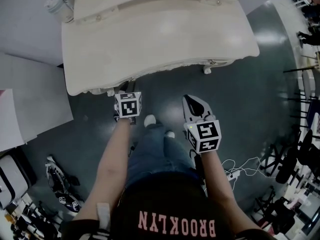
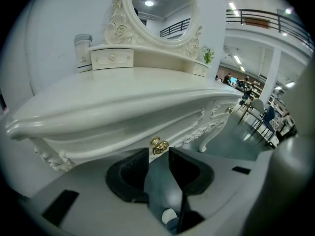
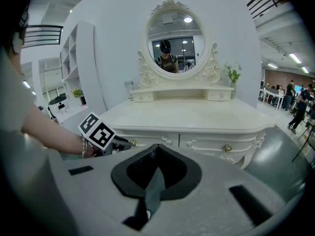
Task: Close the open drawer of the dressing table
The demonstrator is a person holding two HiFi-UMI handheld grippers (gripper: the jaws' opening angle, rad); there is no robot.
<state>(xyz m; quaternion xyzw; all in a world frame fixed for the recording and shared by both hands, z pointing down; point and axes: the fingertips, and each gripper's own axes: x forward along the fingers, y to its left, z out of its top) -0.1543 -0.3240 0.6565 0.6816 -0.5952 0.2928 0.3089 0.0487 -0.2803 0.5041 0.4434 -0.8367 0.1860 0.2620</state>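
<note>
The white dressing table (image 1: 160, 39) fills the top of the head view. My left gripper (image 1: 126, 92) reaches under its front edge. In the left gripper view the jaws (image 2: 158, 151) stand open, and the gold drawer knob (image 2: 158, 145) sits just at their tips, untouched by the pads. The right gripper view shows the left gripper (image 3: 118, 144) at the left drawer's knob (image 3: 133, 143); both drawer fronts look flush with the table (image 3: 187, 114). My right gripper (image 1: 188, 99) (image 3: 157, 149) hangs back from the table, its tips together and nothing between them.
An oval mirror (image 3: 173, 45) stands on the table with small top drawers, a jar (image 2: 83, 50) and a small plant (image 3: 232, 75). A second knob (image 3: 227, 148) marks the right drawer. A white cabinet (image 1: 30, 104) stands at the left; cables (image 1: 240, 166) lie on the floor at the right.
</note>
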